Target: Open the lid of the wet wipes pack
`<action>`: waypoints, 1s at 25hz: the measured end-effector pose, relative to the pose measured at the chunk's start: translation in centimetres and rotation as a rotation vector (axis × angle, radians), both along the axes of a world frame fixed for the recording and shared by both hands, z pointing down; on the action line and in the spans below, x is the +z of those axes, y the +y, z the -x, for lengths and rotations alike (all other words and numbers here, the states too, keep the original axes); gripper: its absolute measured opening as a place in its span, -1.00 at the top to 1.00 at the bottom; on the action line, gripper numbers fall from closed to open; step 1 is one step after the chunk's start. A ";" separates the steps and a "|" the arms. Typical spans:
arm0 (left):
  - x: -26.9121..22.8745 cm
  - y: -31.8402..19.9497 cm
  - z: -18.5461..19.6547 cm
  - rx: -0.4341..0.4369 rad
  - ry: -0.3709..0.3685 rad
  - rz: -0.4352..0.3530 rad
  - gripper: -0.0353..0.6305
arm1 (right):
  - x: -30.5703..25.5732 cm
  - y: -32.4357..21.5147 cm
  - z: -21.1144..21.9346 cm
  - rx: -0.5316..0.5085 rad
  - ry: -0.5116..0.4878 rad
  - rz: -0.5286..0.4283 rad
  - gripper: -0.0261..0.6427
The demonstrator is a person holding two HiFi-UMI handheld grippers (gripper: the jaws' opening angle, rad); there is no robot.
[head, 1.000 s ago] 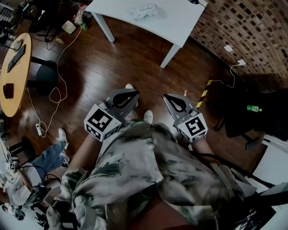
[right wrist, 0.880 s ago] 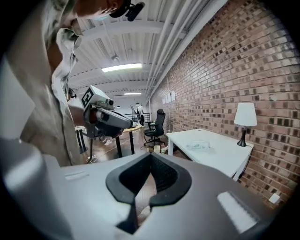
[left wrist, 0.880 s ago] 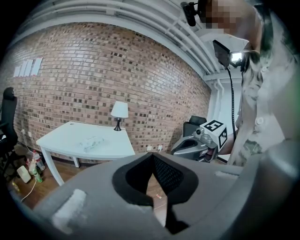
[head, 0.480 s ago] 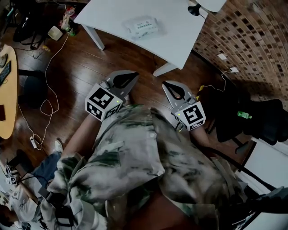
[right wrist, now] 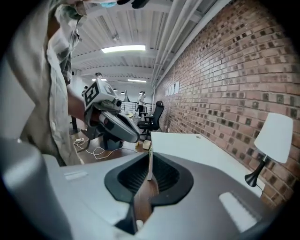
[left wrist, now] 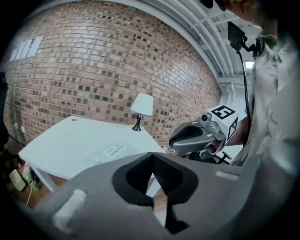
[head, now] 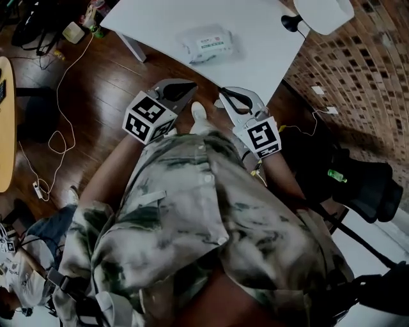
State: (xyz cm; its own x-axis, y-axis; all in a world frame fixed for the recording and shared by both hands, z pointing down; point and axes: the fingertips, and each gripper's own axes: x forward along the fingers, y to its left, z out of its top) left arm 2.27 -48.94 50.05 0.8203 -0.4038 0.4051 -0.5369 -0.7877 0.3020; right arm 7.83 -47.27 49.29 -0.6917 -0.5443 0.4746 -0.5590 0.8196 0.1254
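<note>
Dark wooden floor (head: pixel 128 83), with loose cables trailing over it at the left.
Brick wall (head: pixel 364 70): runs along the right side of the room, behind the worktop.
White worktop (head: pixel 255 38): stands on white legs at the top of the head view, one side along the brick wall.
Person in a mottled shirt (head: pixel 204 211): fills the lower middle of the head view, a gripper in each hand held out over the floor.
Black chair (head: pixel 367 182): at the right, well apart from the worktop.
Round wooden table (head: pixel 5 140): only its edge shows at the far left.
Left gripper (head: pixel 190 85): held over the floor just short of the worktop's near edge. Jaws closed tip to tip, nothing between them, as its own view (left wrist: pixel 151 155) shows. Pointed toward the worktop.
Right gripper (head: pixel 225 94): just beside the left one, at the worktop's near edge. Jaws drawn together to a hairline slit in its own view (right wrist: pixel 150 157), holding nothing.
Lamp (head: pixel 323 13): white shade on a black foot, at the worktop's far right corner near the wall.
Wet wipes pack (head: pixel 206 43): lies flat on the worktop, printed label up, near the middle of the worktop, beyond both grippers and touched by neither. Whether its lid is up cannot be told.
Green bottle (head: pixel 337 175): small, on the black chair.
</note>
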 end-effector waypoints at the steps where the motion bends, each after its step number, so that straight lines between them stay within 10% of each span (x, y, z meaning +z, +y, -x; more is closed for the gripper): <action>1: 0.6 -0.8 -0.1 -0.016 -0.013 0.016 0.89 | 0.7 -1.2 -0.1 -0.018 0.014 0.004 0.83; 25: 14.9 -11.5 -2.5 -0.256 -0.223 0.248 0.90 | 13.6 -14.3 0.4 -0.557 0.367 -0.055 0.74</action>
State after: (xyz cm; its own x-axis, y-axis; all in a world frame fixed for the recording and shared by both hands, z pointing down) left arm 4.77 -60.48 64.96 0.5874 -0.4507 0.6721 -0.7794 -0.5386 0.3200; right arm 7.41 -61.55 62.88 -0.6756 -0.1832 0.7141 0.0324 0.9603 0.2770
